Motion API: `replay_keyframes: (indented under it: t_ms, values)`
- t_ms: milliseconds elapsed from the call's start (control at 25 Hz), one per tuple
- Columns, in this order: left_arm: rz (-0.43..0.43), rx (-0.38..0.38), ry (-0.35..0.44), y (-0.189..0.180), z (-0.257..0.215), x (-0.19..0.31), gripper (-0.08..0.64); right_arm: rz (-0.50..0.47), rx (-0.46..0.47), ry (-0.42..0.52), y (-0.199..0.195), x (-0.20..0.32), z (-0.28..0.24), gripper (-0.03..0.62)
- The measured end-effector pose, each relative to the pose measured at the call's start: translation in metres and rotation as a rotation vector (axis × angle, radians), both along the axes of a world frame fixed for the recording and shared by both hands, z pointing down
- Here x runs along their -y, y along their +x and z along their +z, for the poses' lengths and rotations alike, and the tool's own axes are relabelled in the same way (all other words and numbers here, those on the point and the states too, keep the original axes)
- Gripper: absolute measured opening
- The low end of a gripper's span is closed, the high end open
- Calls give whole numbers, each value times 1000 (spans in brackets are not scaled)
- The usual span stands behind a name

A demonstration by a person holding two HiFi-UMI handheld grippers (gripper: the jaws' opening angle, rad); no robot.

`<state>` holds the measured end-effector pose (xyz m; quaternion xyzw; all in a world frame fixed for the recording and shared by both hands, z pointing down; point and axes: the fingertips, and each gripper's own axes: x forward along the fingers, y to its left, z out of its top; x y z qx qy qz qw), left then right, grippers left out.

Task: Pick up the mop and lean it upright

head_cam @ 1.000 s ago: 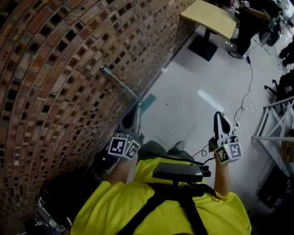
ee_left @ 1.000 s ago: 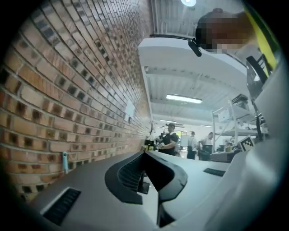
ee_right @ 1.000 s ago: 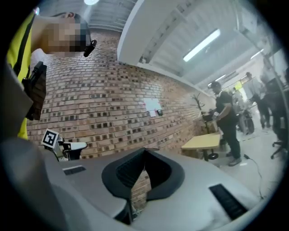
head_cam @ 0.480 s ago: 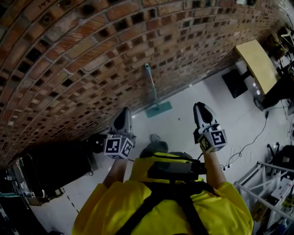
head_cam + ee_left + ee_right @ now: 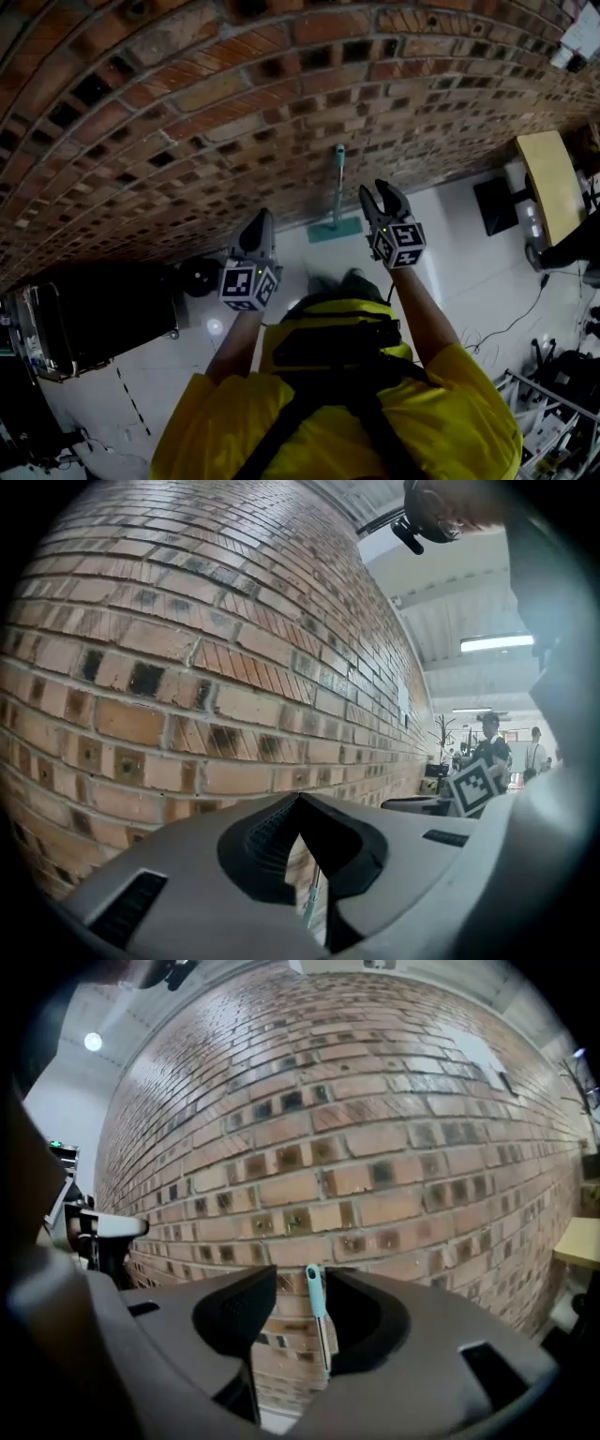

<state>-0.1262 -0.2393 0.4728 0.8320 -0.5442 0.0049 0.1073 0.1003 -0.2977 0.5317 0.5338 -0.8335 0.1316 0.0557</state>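
The mop (image 5: 337, 192) leans upright against the brick wall (image 5: 187, 112), its teal head (image 5: 335, 229) on the white floor. My right gripper (image 5: 382, 199) hangs just right of the handle, apart from it. Its jaws are opening and nothing is between them. In the right gripper view the teal-tipped handle (image 5: 319, 1321) shows farther off through the gap of my right gripper (image 5: 301, 1283). My left gripper (image 5: 255, 230) is left of the mop, empty, its tips together. In the left gripper view a bit of the handle (image 5: 309, 907) shows below my left gripper (image 5: 300, 801).
A dark cart (image 5: 94, 319) and a round black object (image 5: 199, 277) stand at the wall's foot on the left. A yellow table (image 5: 548, 183) is at the right, with cables (image 5: 511, 323) on the floor. People (image 5: 487, 747) stand far off.
The view has swung to face the wall. The right gripper has risen next to the mop handle and its jaws have gone from closed to open. The mop still leans on the wall.
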Motion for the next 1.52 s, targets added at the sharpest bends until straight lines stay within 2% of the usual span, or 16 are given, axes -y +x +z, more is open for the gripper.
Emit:
replay_keyframes:
  t_ms: [40,240,440,600,720,920,1200,1520]
  values:
    - [-12,-5,-1,-3,1,3,2,-11,-9,-11,-4,12,11,176]
    - [-77,-8,-62,-20,19,12,2,-31,-92,-92,-20,69,74,176]
    - [-75,4,-108,-21,28,21,2,4,-134,-149,-32,111,118,176]
    - [-81,7,-113,-24,32,28,2,23,-155,-150,-44,126,129,175]
    - [-92,10,-107,-28,35,25,2,48,-180,-118,-49,133,130,115]
    - [-101,5,-121,-35,41,14,2,90,-197,-105,-41,126,127,110]
    - [-113,-14,-88,-43,30,3,2,30,-172,-4,-39,58,64,107]
    - [-97,-48,0,-40,-4,-5,2,2,-104,124,-17,-6,-78,107]
